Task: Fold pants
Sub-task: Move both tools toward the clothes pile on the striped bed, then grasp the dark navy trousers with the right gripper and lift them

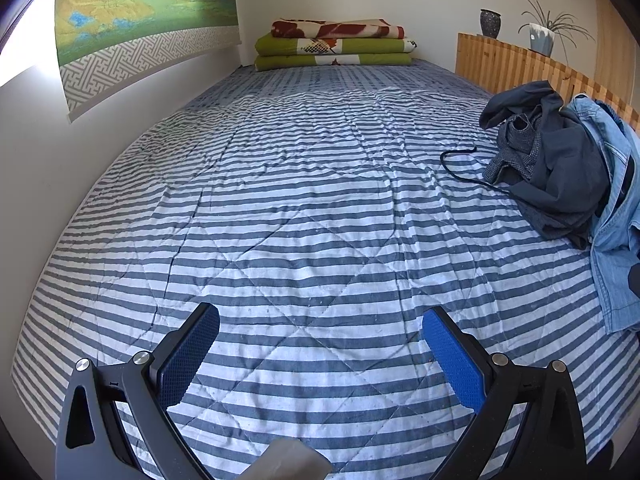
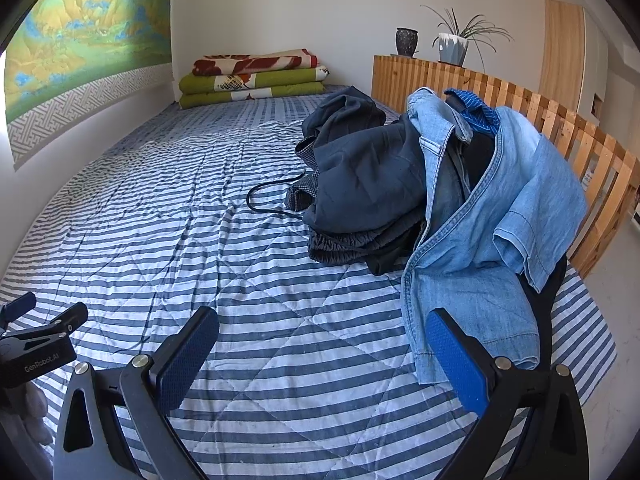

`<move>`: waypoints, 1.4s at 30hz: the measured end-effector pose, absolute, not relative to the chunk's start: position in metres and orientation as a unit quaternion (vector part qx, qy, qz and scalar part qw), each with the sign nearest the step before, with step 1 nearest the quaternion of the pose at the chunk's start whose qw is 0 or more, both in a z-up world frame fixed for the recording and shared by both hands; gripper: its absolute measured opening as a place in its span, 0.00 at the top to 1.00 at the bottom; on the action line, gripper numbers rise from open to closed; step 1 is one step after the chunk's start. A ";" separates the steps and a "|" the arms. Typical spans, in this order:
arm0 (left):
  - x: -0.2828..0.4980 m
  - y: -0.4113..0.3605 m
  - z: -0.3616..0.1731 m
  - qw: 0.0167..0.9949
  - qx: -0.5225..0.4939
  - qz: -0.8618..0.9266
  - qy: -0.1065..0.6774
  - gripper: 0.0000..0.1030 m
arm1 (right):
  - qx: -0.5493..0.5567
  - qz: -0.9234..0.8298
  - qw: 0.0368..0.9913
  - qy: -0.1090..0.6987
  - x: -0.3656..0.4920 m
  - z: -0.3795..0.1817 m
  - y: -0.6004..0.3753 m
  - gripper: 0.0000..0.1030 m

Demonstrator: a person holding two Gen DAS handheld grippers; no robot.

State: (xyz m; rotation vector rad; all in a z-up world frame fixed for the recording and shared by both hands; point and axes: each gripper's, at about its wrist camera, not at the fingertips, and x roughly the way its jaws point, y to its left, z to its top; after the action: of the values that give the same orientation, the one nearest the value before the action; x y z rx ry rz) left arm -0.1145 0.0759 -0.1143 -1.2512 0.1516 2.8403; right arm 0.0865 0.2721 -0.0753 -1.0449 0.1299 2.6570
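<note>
Two grippers are in view, and both are spread wide with nothing between the blue pads. The left gripper [image 1: 320, 334] hovers over a bare part of the striped quilt [image 1: 300, 208], near the front edge of the bed. The right gripper [image 2: 322, 336] also hangs above the quilt, and its right pad is just in front of the hem of a light denim shirt [image 2: 492, 240]. In the right wrist view the left gripper shows at the far left edge, low over the quilt.

Behind the shirt lies a heap of clothes on the right side of the bed. The dark blue pants [image 2: 368, 168] seem to be in this heap, crumpled, partly under the denim shirt and partly on top of a grey elastic waistband [image 2: 340, 244]; I cannot tell for sure which dark piece is the pants. A black cord [image 2: 264, 196] lies looped on the quilt just beside the heap.

I judge the task is at its very start: nothing is picked up, nothing is spread flat, no fold is made. The pants must first be pulled out of the heap and laid on the free quilt.

Farther away, folded blankets [image 1: 336, 46] are stacked at the wall, and two pots [image 1: 516, 30] stand on the wooden rail [image 1: 520, 68].
</note>
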 end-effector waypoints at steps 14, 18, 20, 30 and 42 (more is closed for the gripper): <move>-0.127 0.094 -0.126 0.042 -0.426 0.903 0.044 0.00 | -0.371 0.919 0.131 0.029 0.037 -0.079 0.297 0.01; -0.131 0.095 -0.128 0.050 -0.433 0.899 0.038 0.00 | -0.377 0.915 0.135 0.039 0.017 -0.078 0.315 0.01; -0.134 0.094 -0.128 0.054 -0.437 0.897 0.032 0.00 | -0.379 0.914 0.139 0.038 0.007 -0.077 0.322 0.02; -0.141 0.099 -0.136 0.058 -0.447 0.892 0.037 0.00 | -0.412 0.899 0.141 0.036 -0.060 -0.092 0.334 0.05; -0.144 0.100 -0.147 0.058 -0.454 0.888 0.050 0.00 | -0.465 0.870 0.148 0.077 -0.085 -0.112 0.371 0.95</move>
State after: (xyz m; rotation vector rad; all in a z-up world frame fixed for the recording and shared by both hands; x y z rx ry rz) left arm -0.1444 0.0997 -0.1469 -1.3772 0.1519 2.6905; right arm -0.0854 0.3712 -0.1124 -1.3361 0.2228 2.5010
